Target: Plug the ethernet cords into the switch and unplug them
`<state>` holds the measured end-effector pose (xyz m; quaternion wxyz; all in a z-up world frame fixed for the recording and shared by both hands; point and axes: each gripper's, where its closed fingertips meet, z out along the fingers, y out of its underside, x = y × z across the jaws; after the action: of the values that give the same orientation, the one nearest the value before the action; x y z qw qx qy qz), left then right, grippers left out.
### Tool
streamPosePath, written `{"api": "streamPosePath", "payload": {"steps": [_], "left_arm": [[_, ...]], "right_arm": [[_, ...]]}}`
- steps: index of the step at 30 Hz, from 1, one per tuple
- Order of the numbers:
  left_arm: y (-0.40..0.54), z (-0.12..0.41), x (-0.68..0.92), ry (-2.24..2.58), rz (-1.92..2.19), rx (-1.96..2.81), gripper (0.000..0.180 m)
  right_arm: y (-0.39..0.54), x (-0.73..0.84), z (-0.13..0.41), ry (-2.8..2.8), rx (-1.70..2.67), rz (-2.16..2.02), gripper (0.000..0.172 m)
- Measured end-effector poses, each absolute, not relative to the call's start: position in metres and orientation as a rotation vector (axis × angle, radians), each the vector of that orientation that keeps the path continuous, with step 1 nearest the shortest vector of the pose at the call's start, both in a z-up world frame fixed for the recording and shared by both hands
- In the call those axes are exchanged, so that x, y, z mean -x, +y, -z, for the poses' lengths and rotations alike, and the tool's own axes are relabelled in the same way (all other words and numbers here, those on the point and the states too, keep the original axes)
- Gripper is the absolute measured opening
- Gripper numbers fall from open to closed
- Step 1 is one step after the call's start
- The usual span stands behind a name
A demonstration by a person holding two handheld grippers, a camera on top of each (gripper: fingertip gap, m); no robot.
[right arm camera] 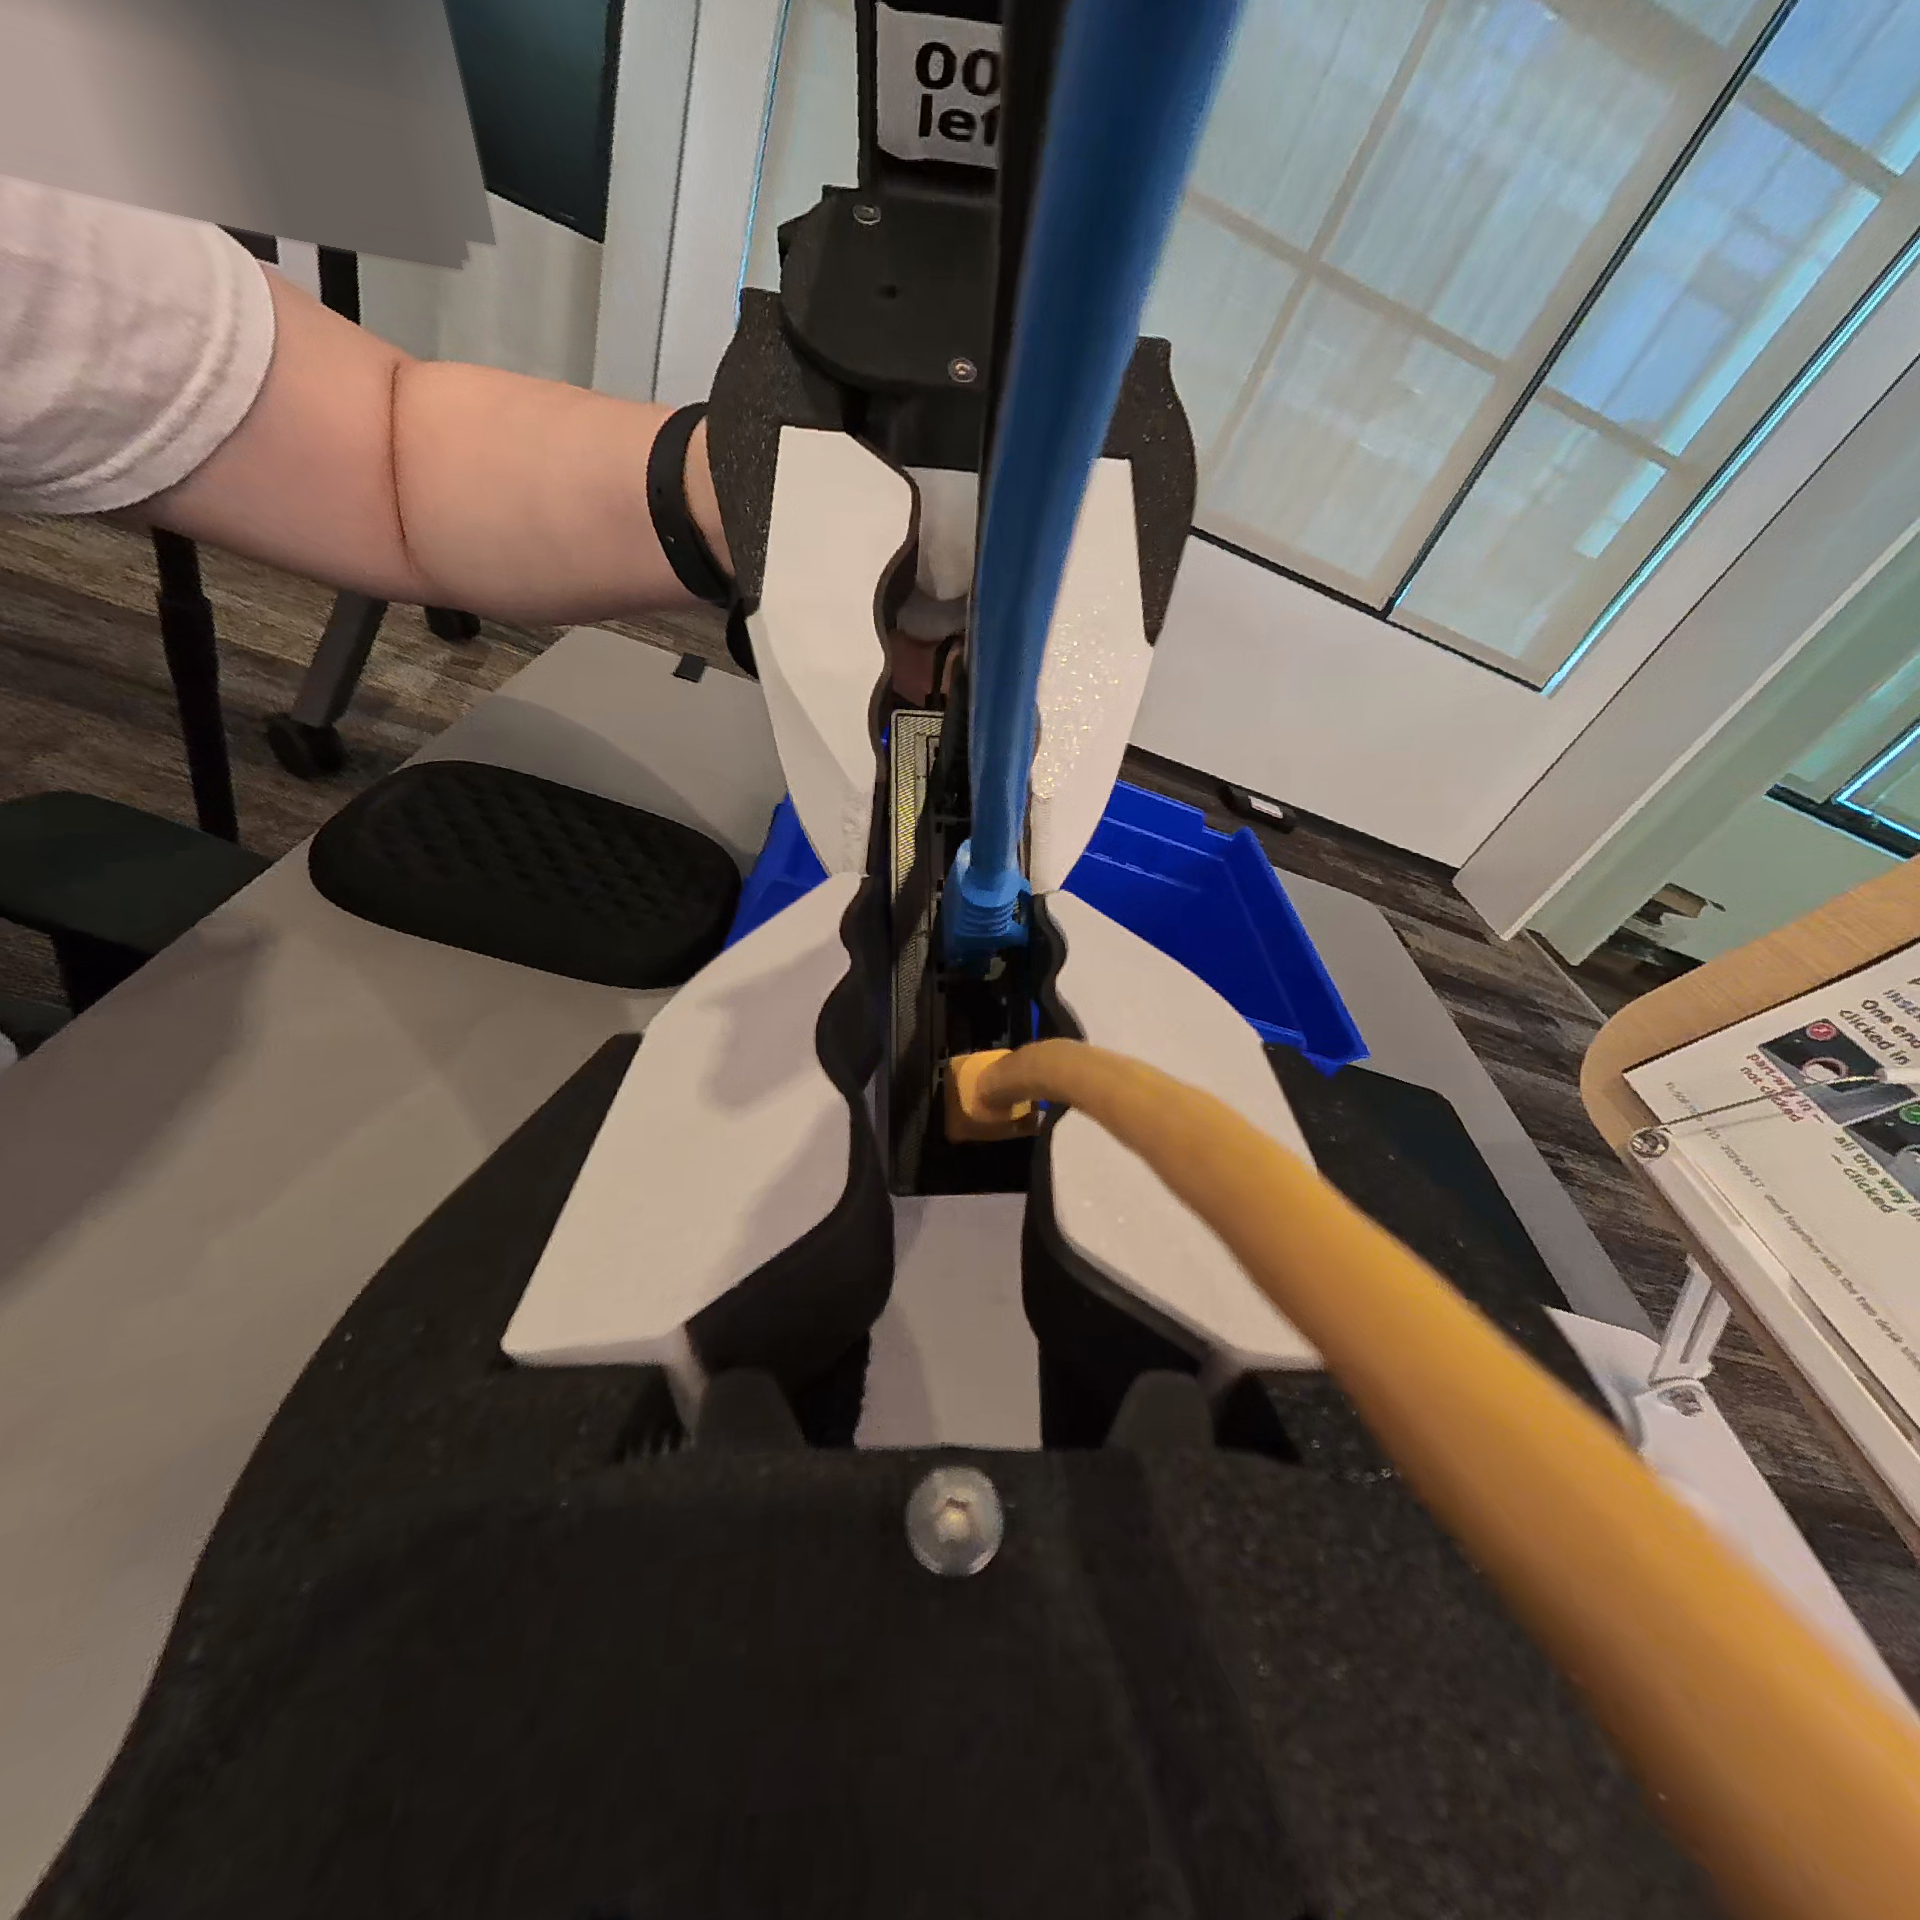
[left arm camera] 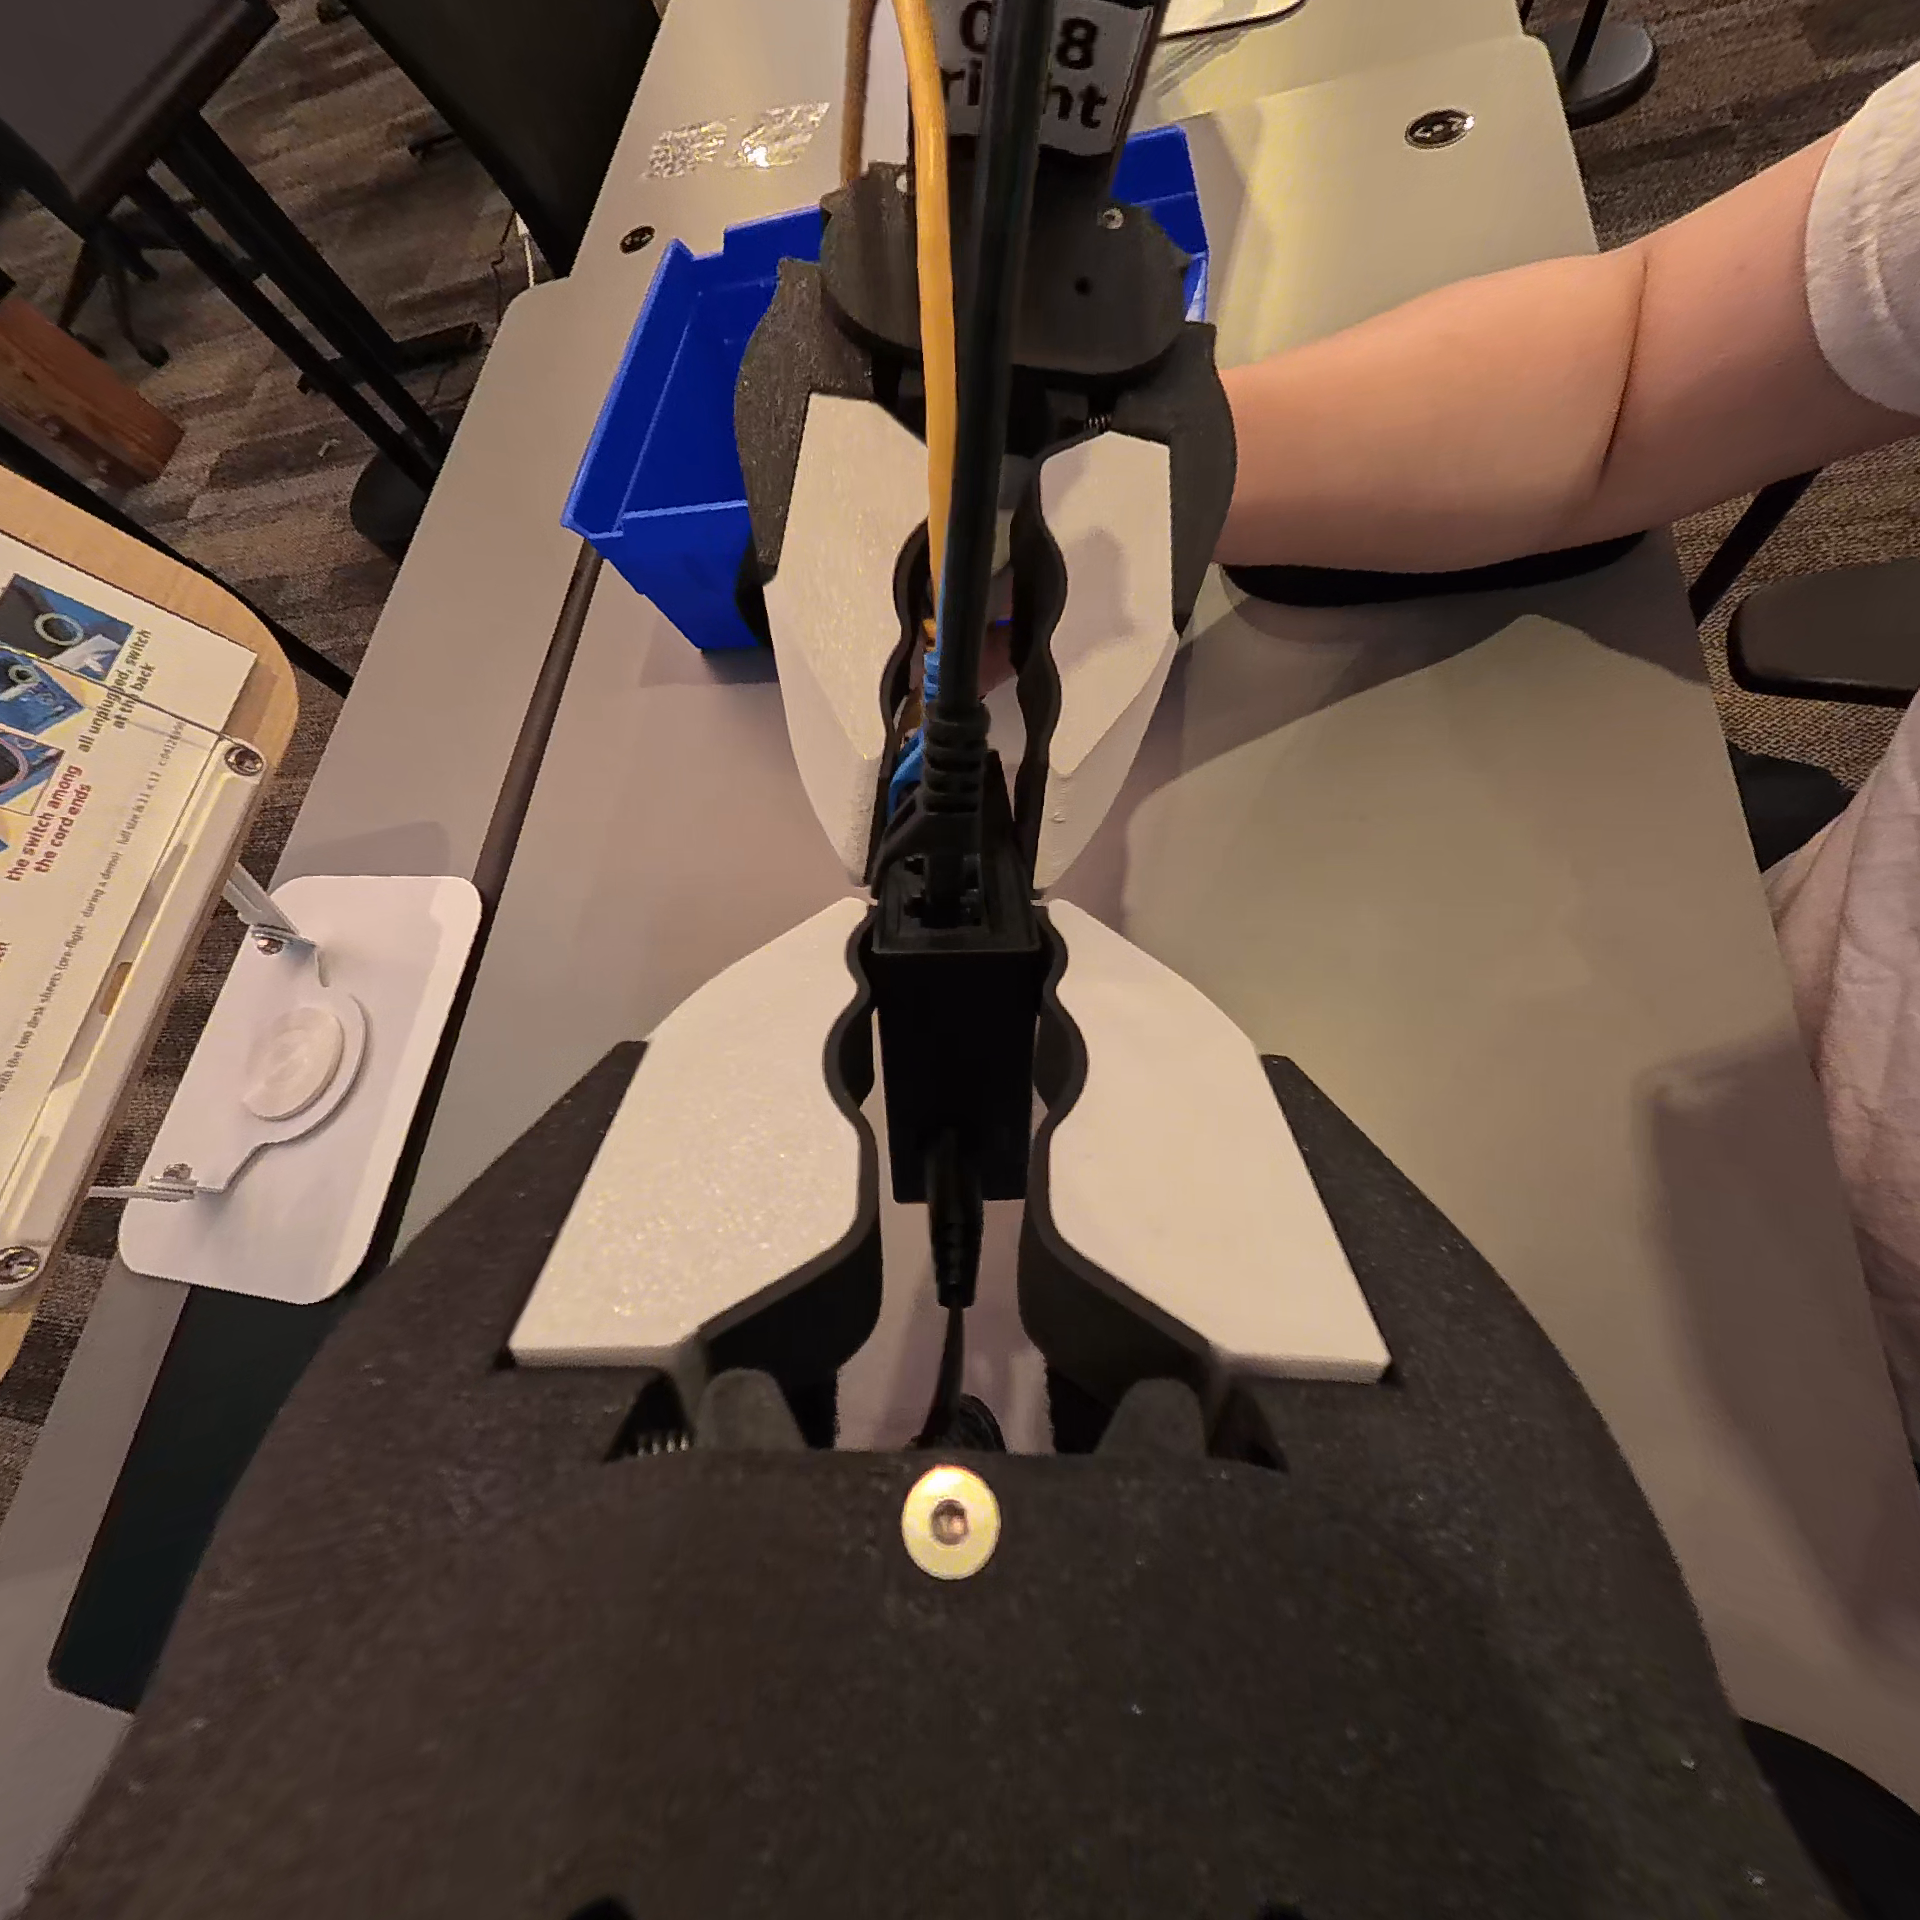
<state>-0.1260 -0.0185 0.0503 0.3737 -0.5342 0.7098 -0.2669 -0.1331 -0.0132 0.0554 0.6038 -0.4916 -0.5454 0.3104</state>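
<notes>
The black switch (left arm camera: pixel 956 1039) is held above the grey table (left arm camera: pixel 1403 987), between two grippers that face each other. My left gripper (left arm camera: pixel 956 902) is shut on its near end, pads pressed on both sides. My right gripper (left arm camera: pixel 954 868) clamps the far end. A black cord (left arm camera: pixel 951 748) is plugged into the top. A blue plug (left arm camera: pixel 912 774) and a yellow cord (left arm camera: pixel 935 312) sit behind it. In the right wrist view my right gripper (right arm camera: pixel 956 891) is shut on the switch (right arm camera: pixel 906 935). The blue plug (right arm camera: pixel 982 914) and yellow plug (right arm camera: pixel 987 1091) are seated in its ports, and the left gripper (right arm camera: pixel 951 868) is opposite.
A blue bin (left arm camera: pixel 665 468) stands on the table behind the grippers; it also shows in the right wrist view (right arm camera: pixel 1226 914). An instruction sheet (left arm camera: pixel 83 831) on a white stand (left arm camera: pixel 312 1081) is beside the table. A person's arm (left arm camera: pixel 1455 395) and a chair armrest (right arm camera: pixel 520 873) are close by. Less than 4 cm separates the two grippers' tips.
</notes>
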Motion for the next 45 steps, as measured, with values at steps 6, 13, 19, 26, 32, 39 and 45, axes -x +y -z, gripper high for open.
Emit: {"api": "streamPosePath", "payload": {"steps": [6, 13, 19, 26, 32, 39, 45], "left_arm": [[-0.021, -0.049, 0.128, 1.820, 0.672, 1.372, 0.026], [-0.022, -0.052, 0.134, 1.824, 0.694, 1.387, 0.026], [-0.014, -0.069, 0.149, 1.835, 0.636, 1.423, 0.026], [0.007, -0.154, 0.171, 1.800, 0.546, 1.417, 0.026], [0.010, -0.241, 0.157, 1.811, 0.474, 1.320, 0.026], [0.007, -0.226, 0.110, 1.806, 0.613, 1.255, 0.026], [0.001, -0.127, 0.089, 1.756, 0.833, 1.295, 0.026]], "right_arm": [[-0.010, 0.131, -0.043, -1.312, 1.154, -0.642, 0.044], [-0.012, 0.137, -0.039, -1.325, 1.208, -0.713, 0.027], [-0.005, 0.151, -0.057, -1.315, 1.197, -0.717, 0.027], [0.016, 0.172, -0.142, -1.394, 1.156, -0.638, 0.027], [0.018, 0.157, -0.231, -1.429, 1.126, -0.523, 0.027], [0.015, 0.109, -0.218, -1.398, 1.246, -0.469, 0.026], [0.006, 0.087, -0.120, -1.398, 1.395, -0.522, 0.027]]}}
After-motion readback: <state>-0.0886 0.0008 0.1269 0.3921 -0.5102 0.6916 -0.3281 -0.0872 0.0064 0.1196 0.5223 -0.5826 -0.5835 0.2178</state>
